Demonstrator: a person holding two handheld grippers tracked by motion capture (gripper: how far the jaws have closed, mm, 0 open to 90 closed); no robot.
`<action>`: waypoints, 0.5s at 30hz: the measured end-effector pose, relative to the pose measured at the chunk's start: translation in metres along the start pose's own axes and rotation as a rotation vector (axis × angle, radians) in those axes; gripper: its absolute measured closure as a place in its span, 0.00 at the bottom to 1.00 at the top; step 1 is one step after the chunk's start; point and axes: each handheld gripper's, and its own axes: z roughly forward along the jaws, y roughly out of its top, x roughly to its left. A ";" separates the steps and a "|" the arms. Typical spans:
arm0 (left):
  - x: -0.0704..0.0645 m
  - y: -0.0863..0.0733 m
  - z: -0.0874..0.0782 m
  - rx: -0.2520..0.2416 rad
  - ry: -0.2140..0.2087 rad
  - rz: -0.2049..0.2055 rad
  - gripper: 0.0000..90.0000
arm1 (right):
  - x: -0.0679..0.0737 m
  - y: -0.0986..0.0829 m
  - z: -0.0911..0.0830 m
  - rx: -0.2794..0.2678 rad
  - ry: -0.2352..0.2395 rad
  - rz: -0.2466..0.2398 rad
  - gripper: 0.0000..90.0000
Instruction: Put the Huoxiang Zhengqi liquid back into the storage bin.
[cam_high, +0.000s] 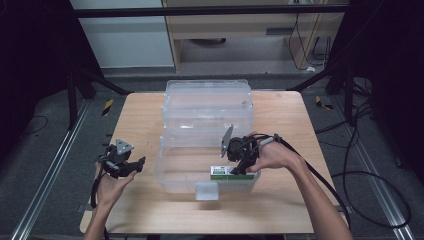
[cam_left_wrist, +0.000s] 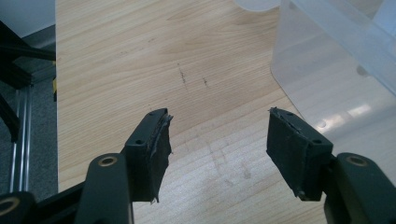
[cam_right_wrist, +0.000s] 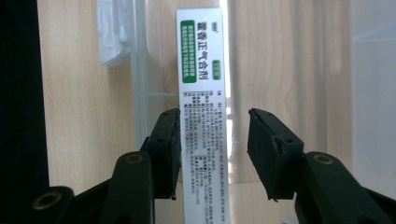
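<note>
The right tool (cam_right_wrist: 212, 154), released, is straddling the box (cam_right_wrist: 203, 70) inside the bin (cam_high: 172, 170); next, clench. The left tool (cam_left_wrist: 217, 154) is idling released.

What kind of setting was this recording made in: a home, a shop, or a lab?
Most likely a lab or recording workspace. A bare wooden table stands inside a black metal frame, loose cables trail over the grey floor, and the hand-held right gripper straddles a green-and-white box inside a clear plastic bin.
</note>
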 end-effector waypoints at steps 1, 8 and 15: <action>0.000 0.000 0.000 0.000 -0.001 0.000 0.43 | 0.000 0.000 -0.002 -0.010 -0.007 0.008 0.60; -0.001 0.001 0.000 0.000 -0.001 0.005 0.43 | 0.003 -0.003 -0.020 -0.063 -0.046 0.068 0.57; -0.001 0.001 -0.001 -0.003 0.000 0.006 0.43 | 0.014 0.000 -0.036 -0.090 -0.046 0.130 0.55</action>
